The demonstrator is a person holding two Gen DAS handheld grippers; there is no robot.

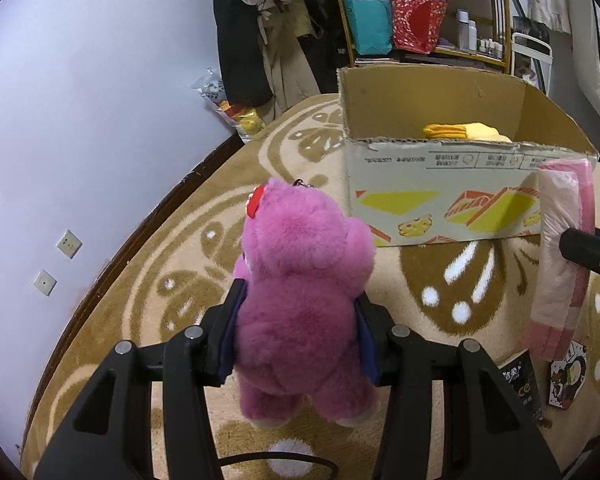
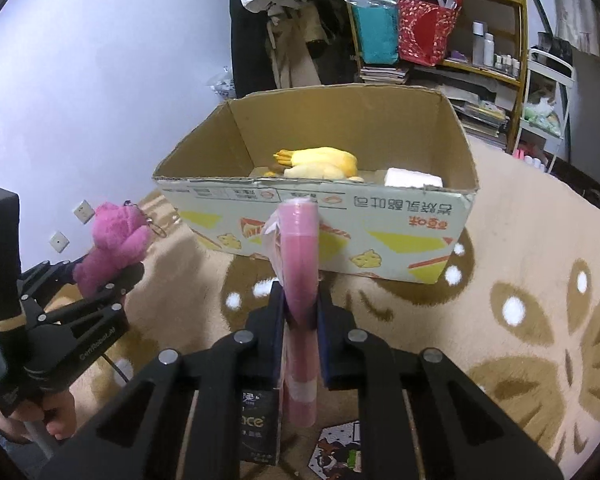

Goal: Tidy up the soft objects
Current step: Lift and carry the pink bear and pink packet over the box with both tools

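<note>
Left jaws clamp pink plush bear (image 1: 300, 300), right jaws clamp pink packet (image 2: 299, 280), upright

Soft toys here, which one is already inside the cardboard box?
The yellow plush toy, lying on the floor of the open cardboard box. The pink furry plush bear is outside it, held between the left gripper's fingers above the rug.

Soft, even indoor light fills both views, moderately bright, with a cool lilac cast on the wall (image 1: 100, 100). No hard shadows on the rug (image 2: 520, 240), no strong glare. Fisheye bending is heavy: the skirting board (image 1: 140, 248) curves, and dark vignette corners close in. The cardboard box (image 2: 380, 216) reads sharp; the shelf (image 1: 480, 20) behind looks softer, slightly noisy.
</note>
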